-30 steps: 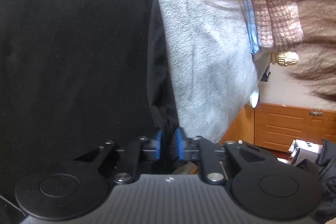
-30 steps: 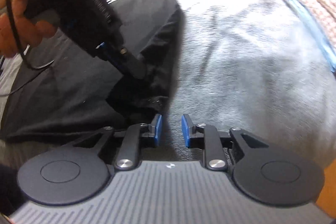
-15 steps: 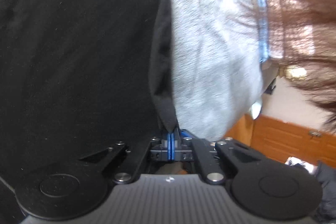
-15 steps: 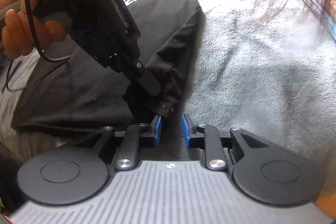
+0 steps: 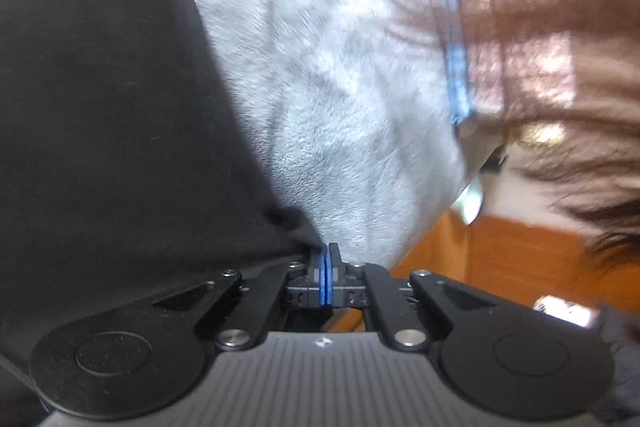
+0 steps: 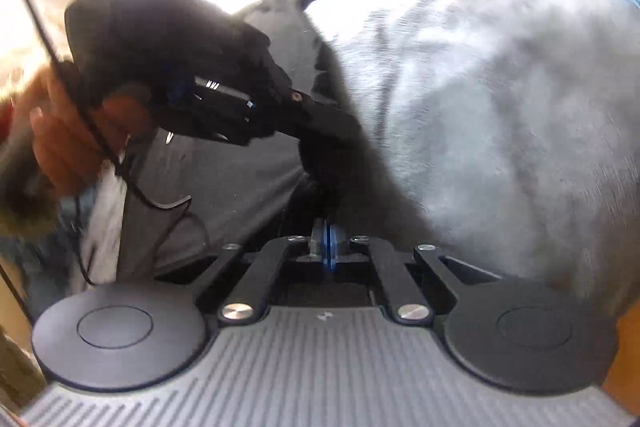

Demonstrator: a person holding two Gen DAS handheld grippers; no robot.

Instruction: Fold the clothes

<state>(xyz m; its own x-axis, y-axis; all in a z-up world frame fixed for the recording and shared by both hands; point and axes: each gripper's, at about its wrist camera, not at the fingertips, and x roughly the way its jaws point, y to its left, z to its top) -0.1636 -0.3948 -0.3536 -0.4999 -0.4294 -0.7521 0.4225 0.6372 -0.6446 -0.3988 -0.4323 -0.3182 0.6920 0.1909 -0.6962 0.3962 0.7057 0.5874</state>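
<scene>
At the bottom centre of the left wrist view, the left gripper has its blue pads pressed together on a corner of the black garment, which fills the left of the frame over a grey fleece blanket. The right gripper, jaws just closed, pinches a bunched fold of the same cloth. Only the right wrist view shows the person's left hand, and only the left shows a wooden cabinet, lower right.

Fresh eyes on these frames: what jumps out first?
The black garment fills the left side, spread on a grey fleece blanket. Both tools are pinched on its near edge: left tool, right tool, with the left one reaching in from the left in the right wrist view.
</scene>
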